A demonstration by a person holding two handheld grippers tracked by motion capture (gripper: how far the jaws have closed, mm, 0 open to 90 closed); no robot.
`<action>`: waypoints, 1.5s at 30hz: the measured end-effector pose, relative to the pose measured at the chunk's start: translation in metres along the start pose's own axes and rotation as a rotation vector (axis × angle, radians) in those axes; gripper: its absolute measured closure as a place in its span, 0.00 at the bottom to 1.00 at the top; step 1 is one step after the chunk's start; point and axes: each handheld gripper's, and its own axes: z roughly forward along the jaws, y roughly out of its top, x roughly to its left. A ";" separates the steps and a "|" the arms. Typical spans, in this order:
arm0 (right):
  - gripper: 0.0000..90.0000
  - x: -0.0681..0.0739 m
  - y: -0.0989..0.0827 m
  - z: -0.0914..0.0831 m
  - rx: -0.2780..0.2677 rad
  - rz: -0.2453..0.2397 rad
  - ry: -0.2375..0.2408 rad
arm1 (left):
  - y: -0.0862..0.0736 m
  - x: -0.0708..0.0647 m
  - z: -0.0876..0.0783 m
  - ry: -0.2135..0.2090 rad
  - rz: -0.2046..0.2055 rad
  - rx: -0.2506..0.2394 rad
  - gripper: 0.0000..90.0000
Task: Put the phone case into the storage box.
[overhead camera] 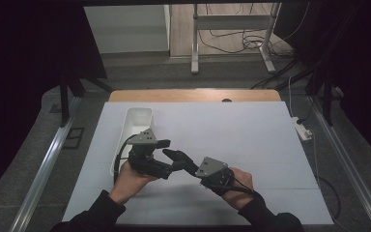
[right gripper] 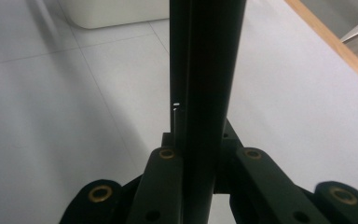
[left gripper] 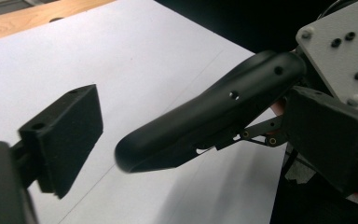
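Left tool point(overhead camera: 163, 148) open; right tool point(overhead camera: 175, 156) closed, empty; white bin point(overhead camera: 136, 122) nr left.

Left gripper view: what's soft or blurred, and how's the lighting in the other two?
Left gripper view: the right gripper crossing it is soft at its tip. High view: dim, dark surroundings, white sheet brightest. Right gripper view: shut jaws blurred up close, white bin sharper.

Black grippers point(overhead camera: 171, 157) — white bin point(overhead camera: 137, 121) — pale mat point(overhead camera: 251, 140)
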 end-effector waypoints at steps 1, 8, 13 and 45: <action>0.94 -0.001 0.000 0.000 -0.001 0.009 0.005 | 0.000 0.001 -0.001 0.001 0.002 -0.001 0.03; 0.93 -0.007 -0.002 -0.005 -0.015 0.070 0.042 | -0.003 0.006 -0.009 0.033 0.041 0.004 0.00; 0.93 -0.011 -0.004 -0.008 -0.030 0.108 0.078 | -0.005 0.008 -0.014 0.057 0.082 0.012 0.00; 0.93 -0.012 -0.006 -0.012 -0.088 0.150 0.214 | -0.007 0.012 -0.026 -0.053 0.103 -0.022 0.58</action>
